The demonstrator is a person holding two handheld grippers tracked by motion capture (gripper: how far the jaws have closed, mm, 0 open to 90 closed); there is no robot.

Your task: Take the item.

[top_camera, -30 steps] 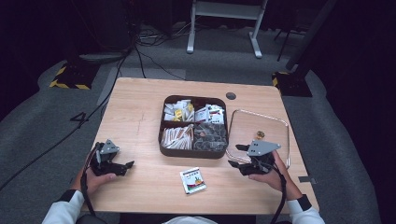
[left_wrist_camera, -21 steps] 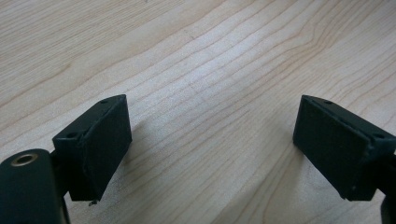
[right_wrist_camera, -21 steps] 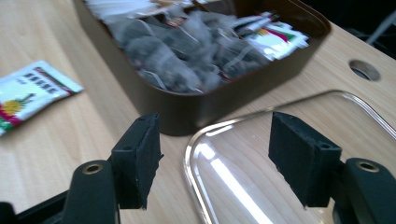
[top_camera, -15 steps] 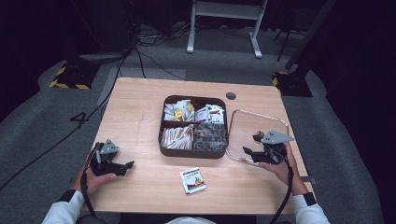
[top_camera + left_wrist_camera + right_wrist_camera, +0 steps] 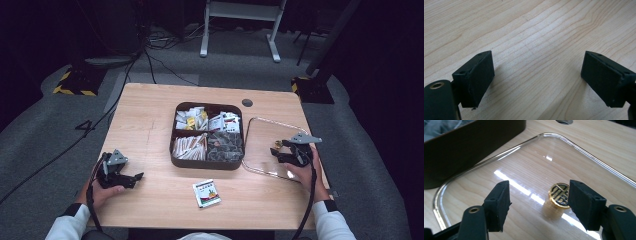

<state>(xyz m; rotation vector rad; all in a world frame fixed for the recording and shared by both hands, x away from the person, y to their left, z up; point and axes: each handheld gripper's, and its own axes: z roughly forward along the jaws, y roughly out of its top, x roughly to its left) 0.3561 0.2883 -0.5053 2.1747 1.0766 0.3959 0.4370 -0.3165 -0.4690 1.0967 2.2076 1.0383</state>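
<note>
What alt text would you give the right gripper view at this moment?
The right gripper, jaws open, hovers over a clear lid lying flat on the wooden table, its gold-and-black knob just inside the right-hand jaw. A dark brown box stands at upper left.

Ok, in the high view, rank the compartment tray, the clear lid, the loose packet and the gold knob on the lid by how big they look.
1. Dark compartment tray and clear lid: look about alike, so no firm order.
2. Loose packet, in front of the tray.
3. Gold knob on the lid, beside the right tool.
</note>
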